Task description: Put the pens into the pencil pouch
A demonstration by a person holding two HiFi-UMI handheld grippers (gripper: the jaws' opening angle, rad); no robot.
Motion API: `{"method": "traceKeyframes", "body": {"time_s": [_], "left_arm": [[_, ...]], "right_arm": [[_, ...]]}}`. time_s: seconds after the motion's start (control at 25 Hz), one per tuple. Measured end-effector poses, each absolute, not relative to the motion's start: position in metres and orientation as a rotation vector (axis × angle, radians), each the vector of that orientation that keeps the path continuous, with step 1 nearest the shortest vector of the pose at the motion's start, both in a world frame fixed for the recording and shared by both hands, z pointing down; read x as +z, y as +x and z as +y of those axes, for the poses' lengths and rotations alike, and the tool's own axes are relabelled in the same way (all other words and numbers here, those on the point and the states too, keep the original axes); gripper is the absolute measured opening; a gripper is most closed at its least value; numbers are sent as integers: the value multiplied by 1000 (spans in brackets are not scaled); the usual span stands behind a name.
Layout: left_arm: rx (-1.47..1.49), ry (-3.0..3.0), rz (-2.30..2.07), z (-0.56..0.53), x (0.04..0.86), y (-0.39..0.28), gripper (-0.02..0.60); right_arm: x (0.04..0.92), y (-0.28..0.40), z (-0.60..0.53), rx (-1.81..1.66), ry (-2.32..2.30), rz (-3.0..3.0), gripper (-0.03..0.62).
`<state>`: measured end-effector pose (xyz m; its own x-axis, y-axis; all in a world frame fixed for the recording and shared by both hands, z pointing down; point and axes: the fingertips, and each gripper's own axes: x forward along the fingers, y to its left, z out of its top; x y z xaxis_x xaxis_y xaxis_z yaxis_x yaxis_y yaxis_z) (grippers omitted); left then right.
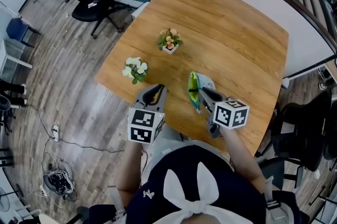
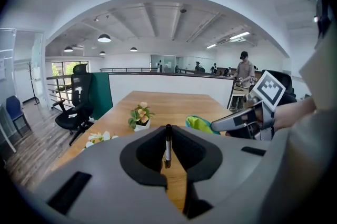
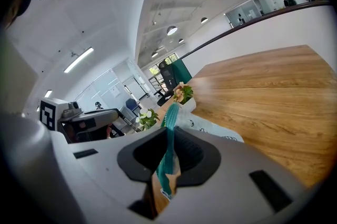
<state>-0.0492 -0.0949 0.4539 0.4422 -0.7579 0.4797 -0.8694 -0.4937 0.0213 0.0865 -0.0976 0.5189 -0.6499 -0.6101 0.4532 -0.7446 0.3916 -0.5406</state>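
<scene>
The light wooden counter (image 1: pixel 237 44) is carrying the green-and-white fabric pencil pouch (image 1: pixel 196 87) near its front edge. The right gripper (image 3: pixel 169 131) is pinching the pouch's teal rim, jaws nearly closed. The left gripper (image 1: pixel 158 88), just beside the pouch, is clamping 1 slim black-and-white pen (image 2: pixel 168 146) upright in narrow jaws.

One overhead, two low; common table (image 1: pixel 231 44)
</scene>
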Motion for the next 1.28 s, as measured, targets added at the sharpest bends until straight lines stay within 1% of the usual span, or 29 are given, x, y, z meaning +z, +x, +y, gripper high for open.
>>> {"method": "traceKeyframes", "body": {"time_s": [0.52,0.84,1.28], "left_arm": [[430,2595,-1343,-104,378,-22,49],[396,2627,-1268,-101,374,2,49],[426,2679,-1152,-98,382,38,49]], "right_arm": [[516,85,-98,1101,1195,-2474,48],[517,84,-97,1130,1189,-2482,48],[516,87,-99,1201,1205,-2494,48]]}}
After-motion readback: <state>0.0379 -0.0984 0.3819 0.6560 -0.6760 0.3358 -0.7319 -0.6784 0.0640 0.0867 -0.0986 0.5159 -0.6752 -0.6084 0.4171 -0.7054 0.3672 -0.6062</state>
